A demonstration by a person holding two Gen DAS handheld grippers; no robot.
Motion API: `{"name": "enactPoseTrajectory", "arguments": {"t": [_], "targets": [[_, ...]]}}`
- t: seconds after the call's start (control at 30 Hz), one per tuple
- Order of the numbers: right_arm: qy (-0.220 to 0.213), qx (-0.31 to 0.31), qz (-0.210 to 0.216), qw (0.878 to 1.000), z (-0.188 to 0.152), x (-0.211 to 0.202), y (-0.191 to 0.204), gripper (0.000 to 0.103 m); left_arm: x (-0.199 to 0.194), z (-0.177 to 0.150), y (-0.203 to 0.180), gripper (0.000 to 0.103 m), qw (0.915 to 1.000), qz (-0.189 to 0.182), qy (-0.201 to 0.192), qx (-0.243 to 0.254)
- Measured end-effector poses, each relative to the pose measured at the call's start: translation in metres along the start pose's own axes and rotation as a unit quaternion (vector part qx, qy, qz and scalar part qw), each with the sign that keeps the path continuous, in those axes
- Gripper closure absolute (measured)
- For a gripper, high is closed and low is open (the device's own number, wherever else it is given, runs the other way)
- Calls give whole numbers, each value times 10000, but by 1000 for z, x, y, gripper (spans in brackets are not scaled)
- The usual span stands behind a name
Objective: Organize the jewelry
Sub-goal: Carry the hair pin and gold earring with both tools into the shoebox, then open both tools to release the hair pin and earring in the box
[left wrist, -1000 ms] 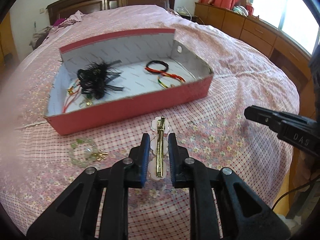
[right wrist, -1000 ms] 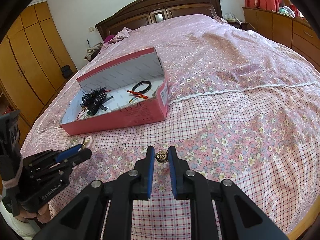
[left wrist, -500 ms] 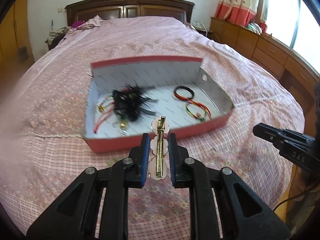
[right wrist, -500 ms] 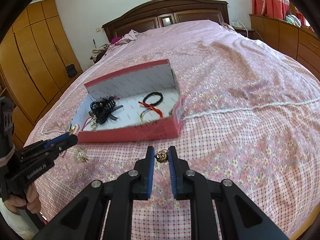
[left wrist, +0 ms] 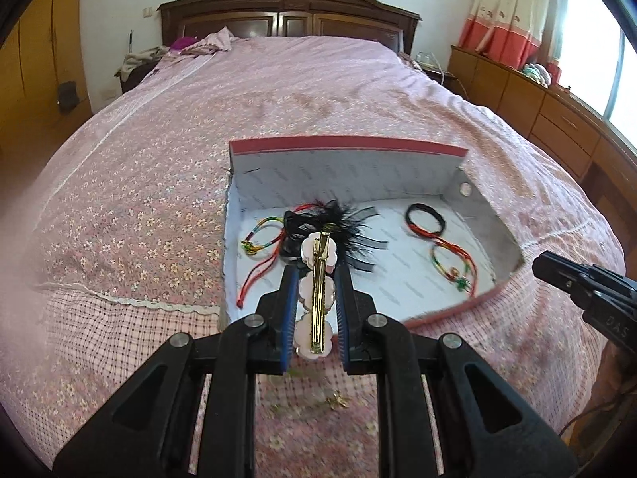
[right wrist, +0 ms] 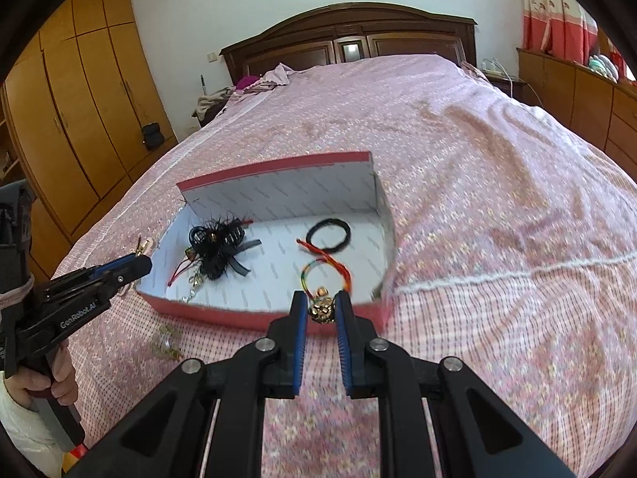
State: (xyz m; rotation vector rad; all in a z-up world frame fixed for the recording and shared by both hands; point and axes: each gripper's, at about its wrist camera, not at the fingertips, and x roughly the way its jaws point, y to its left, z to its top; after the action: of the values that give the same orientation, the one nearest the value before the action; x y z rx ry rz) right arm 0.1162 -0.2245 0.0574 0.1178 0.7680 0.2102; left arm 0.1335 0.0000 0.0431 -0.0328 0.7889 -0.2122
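My left gripper (left wrist: pixel 316 275) is shut on a pale pink flower hair clip (left wrist: pixel 316 298) with a gold bar, hanging over the near left part of the red box (left wrist: pixel 346 145). My right gripper (right wrist: pixel 321 298) is shut on a small gold ornament (right wrist: pixel 322 306) just above the box's near wall (right wrist: pixel 239 312). Inside the white-lined box lie a black feather hairpiece (right wrist: pixel 217 245), a black hair tie (right wrist: pixel 328 235) and coloured cord bracelets (right wrist: pixel 326 269). In the right wrist view the left gripper (right wrist: pixel 119 269) shows at the box's left corner.
A pink flowered bed cover (left wrist: pixel 139 207) carries everything. A green bead bracelet (right wrist: pixel 165 342) lies on it in front of the box. A dark wooden headboard (left wrist: pixel 286 12), wardrobes (right wrist: pixel 79 111) and low cabinets (left wrist: pixel 557 119) ring the bed. A person's hand (right wrist: pixel 51 382) grips the left handle.
Both grippers have moved forward and a little up towards the box, keeping hold of the clip and the ornament. Their tips now stand over its near wall.
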Motion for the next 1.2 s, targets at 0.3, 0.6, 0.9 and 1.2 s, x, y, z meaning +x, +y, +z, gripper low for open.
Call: {"name": "enactPoseTrajectory", "arguments": {"t": [0.3,0.6,0.9,1.2], "targets": [[32,-154,-23,9999,17,35,6,87,31,5,11,93,9997,89,185,-150],[276,-151,-115,9994,15,63,2,87,48,2,12,93,9990,64,390,-195],[388,-97,-136,9991,12,70,0,84,45,2,10,81,9990,-23,392,-201],[207,-40,-45,9998,14,55,6,79,25,-4,13,79,9994,-31,283,-188]]}}
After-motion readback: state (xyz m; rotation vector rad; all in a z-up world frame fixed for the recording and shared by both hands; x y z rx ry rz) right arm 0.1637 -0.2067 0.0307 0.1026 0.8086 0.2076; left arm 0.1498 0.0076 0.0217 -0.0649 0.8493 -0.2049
